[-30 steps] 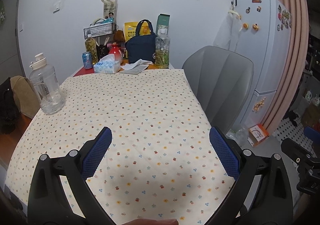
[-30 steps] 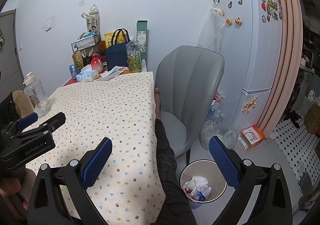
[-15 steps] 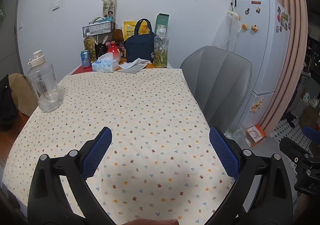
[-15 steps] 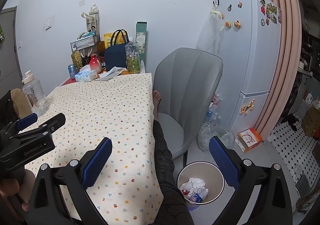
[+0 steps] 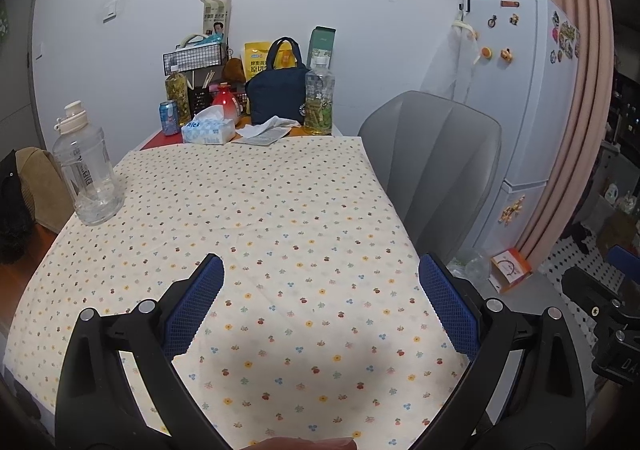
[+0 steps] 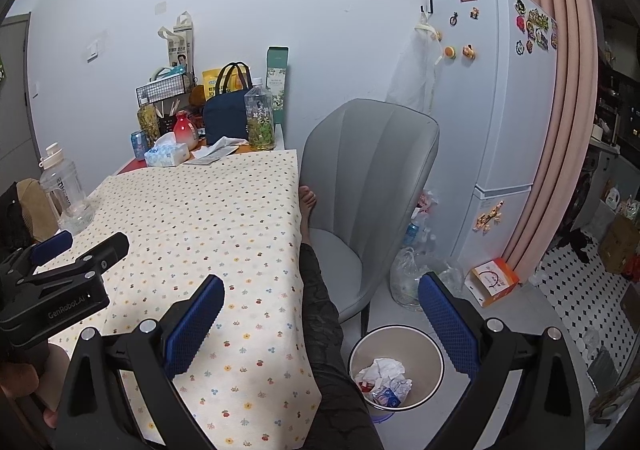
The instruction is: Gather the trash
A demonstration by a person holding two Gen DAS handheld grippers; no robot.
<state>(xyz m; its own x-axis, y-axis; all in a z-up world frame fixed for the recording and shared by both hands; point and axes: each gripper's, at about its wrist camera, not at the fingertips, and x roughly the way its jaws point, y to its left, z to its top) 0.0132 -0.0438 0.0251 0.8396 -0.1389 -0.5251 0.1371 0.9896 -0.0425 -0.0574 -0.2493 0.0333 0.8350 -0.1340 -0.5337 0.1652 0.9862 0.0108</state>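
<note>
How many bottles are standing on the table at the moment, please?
3: a large clear water bottle at the left edge, a green-labelled bottle at the far end beside the navy bag, and a yellowish bottle under the wire basket. Clutter may hide more.

Left wrist view: looks from the near edge of the surface [image 5: 280, 210] toward its far edge and the wall, close above the cloth.
Right wrist view: sits off the surface's near right corner, facing the same way, angled down over the right edge to the floor and the trash bin [image 6: 396, 366].
Shared: both take in the surface, the grey chair [image 5: 436, 162] and the fridge [image 5: 520, 98].
Cross-sight: the left tongs [image 6: 60, 282] show at the right view's left edge.
</note>
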